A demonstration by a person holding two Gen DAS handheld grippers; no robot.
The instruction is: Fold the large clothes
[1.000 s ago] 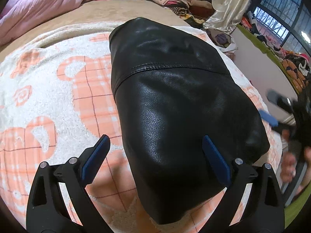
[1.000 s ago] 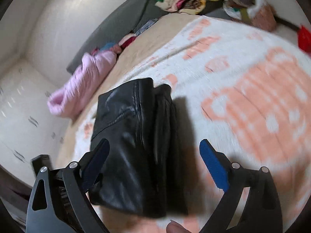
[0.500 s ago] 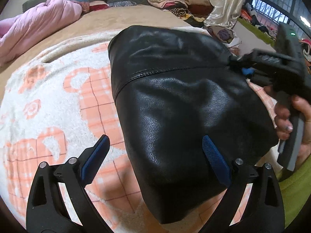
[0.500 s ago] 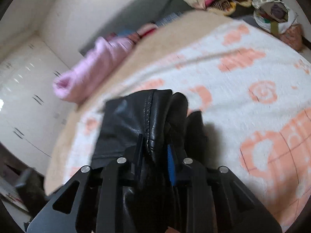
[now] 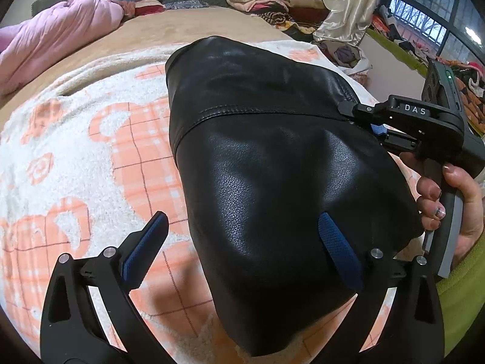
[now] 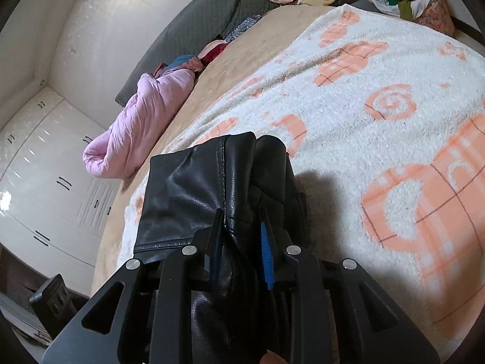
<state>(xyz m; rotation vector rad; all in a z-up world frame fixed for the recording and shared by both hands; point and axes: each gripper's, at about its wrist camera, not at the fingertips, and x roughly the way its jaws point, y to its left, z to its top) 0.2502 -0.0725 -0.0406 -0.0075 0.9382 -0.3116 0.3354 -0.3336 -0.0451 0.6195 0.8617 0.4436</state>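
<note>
Gripping the folded jacket on the bed

I am seeing my right hand-held gripper (image 6: 239,242) pinching the edge of the black leather jacket (image 5: 272,182), which is lying folded on the white-and-orange blanket (image 5: 75,157); my left hand-held gripper (image 5: 242,242) is hovering wide open over the jacket's near end.

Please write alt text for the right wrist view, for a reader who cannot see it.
The right gripper is clamped on the edge of a folded black leather garment lying on a white and orange blanket. A pink quilt lies beyond.
</note>
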